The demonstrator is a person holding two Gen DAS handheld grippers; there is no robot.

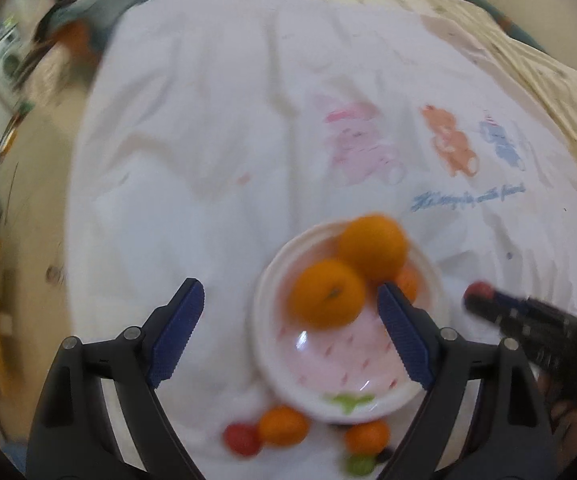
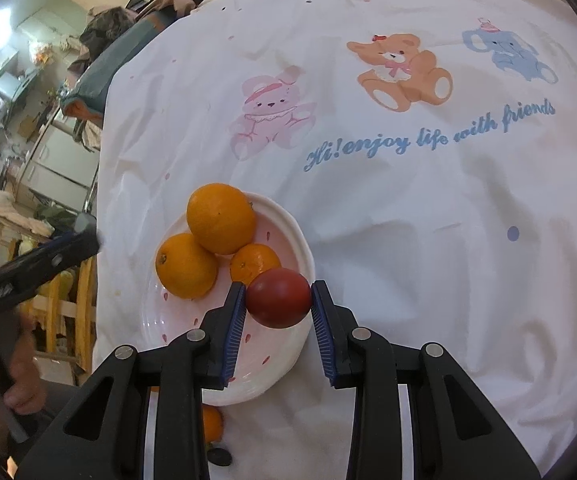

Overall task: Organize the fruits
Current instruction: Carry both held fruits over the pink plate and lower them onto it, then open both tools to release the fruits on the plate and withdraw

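Note:
A pink-and-white plate point(image 1: 328, 360) point(image 2: 300, 248) lies on the white cloth. It holds a big orange point(image 1: 372, 246) point(image 2: 221, 218), a second orange point(image 1: 326, 294) point(image 2: 186, 266) and a small one point(image 1: 408, 284) point(image 2: 254, 264). My left gripper point(image 1: 288, 286) hangs open above the plate's left side with nothing between its pads. My right gripper point(image 2: 278, 285) is shut on a round red fruit point(image 2: 279, 298) point(image 1: 480, 290), held over the plate's near right part. Loose by the plate's near rim are a small orange point(image 1: 282, 426) point(image 2: 212, 424), a red fruit point(image 1: 242, 438), another small orange point(image 1: 366, 436) and a green fruit point(image 1: 360, 464).
The cloth point(image 2: 408, 200) carries cartoon animals and blue lettering and spreads far beyond the plate. Its left edge point(image 2: 102, 184) drops off towards a cluttered room. A hand point(image 2: 16, 376) grips the left tool's handle. A small dark object point(image 2: 220, 456) lies near the front edge.

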